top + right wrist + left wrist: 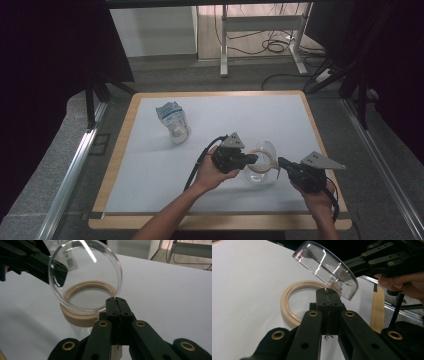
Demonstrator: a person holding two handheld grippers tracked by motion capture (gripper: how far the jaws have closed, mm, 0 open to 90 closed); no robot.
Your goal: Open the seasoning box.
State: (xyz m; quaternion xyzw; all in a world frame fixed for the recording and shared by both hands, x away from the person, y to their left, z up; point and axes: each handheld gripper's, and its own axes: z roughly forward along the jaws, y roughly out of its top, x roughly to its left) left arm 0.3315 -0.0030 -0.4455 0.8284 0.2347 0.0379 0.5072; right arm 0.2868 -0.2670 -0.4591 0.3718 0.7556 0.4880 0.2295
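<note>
The clear glass jar with a beige ring-shaped rim [260, 167] stands near the front right of the white counter [150, 165], between the two grippers, and its clear domed lid [86, 277] is tipped up at an angle over the mouth rather than seated on it. The right gripper [284, 163] comes in from the right with its jaws pressed together on the edge of the lid; holding it by the edge, I judge, lets the dome swing clear so the opening is free. The left gripper [252, 159] reaches in from the left, its jaws closed tight at the beige rim [287, 302], apparently pinching it; that grip seems meant to steady the jar while the lid is handled, since a light glass vessel would otherwise slide or tilt. A crumpled blue-and-white plastic packet [173, 121] lies well apart toward the back left, untouched.
</note>
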